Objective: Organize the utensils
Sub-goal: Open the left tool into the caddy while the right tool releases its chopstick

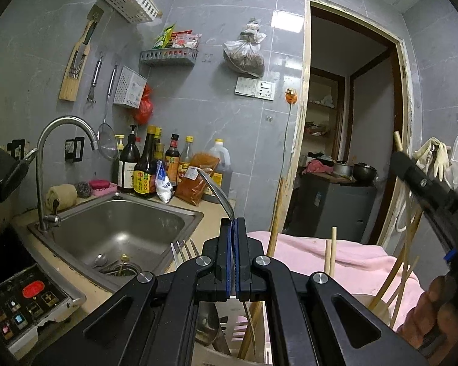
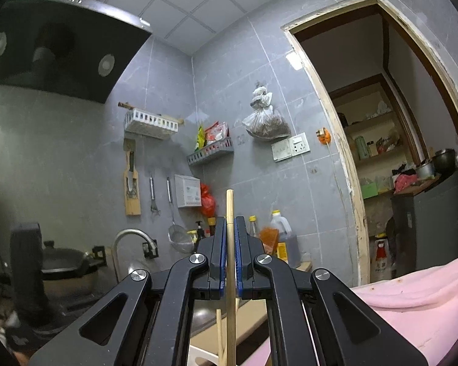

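Note:
My left gripper (image 1: 232, 224) is shut on the handle of a metal spoon (image 1: 218, 193); the handle sticks up past the fingertips and its bowl hangs below over a pale utensil basket (image 1: 238, 329) that holds chopsticks. Fork tines (image 1: 183, 251) show left of the fingers. My right gripper (image 2: 230, 222) is shut on a wooden chopstick (image 2: 230, 262), held upright. The right gripper also shows in the left wrist view (image 1: 418, 180), raised at the right with the chopstick end above it. Several chopsticks (image 1: 397, 277) lean in a cup on the pink cloth.
A steel sink (image 1: 119, 228) with tap (image 1: 64, 140) lies left, with a spoon at its drain. Sauce bottles (image 1: 149, 164) line the wall behind it. A control panel (image 1: 24, 302) is at the lower left. A pink cloth (image 1: 351, 256) covers the surface on the right. A doorway (image 1: 351, 122) opens beyond.

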A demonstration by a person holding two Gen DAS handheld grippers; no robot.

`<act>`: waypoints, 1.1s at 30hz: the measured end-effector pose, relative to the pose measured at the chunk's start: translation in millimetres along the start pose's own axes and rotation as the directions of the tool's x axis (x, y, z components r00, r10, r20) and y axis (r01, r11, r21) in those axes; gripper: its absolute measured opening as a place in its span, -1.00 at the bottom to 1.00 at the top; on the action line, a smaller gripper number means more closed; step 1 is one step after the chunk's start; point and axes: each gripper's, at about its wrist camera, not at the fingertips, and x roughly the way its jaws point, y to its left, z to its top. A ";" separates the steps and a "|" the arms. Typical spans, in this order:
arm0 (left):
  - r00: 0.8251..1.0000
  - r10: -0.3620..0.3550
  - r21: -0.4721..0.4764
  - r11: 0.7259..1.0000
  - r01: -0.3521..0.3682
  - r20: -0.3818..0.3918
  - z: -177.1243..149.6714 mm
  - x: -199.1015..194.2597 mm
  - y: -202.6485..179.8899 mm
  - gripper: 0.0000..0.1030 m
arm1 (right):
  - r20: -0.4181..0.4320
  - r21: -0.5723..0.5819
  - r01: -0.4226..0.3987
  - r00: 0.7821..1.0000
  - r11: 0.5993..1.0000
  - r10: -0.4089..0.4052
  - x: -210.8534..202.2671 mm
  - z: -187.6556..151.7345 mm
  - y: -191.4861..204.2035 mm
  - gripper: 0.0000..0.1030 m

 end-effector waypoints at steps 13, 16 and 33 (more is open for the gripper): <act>1.000 -0.001 -0.009 1.000 0.001 -0.001 3.2 0.3 0.7 -1.00 | 0.026 -0.030 0.047 0.999 0.998 -0.047 19.4 27.4 16.1 -0.94; 1.000 0.005 -0.006 1.000 -0.005 -0.005 1.3 0.0 1.1 -1.00 | 0.000 -0.041 0.094 0.996 0.995 -0.094 26.4 22.1 15.8 -0.94; 0.996 -0.053 0.009 0.999 0.054 -0.073 -11.5 11.5 1.9 -1.00 | -0.058 -0.129 0.095 0.993 0.987 -0.104 18.1 -0.3 13.6 -0.93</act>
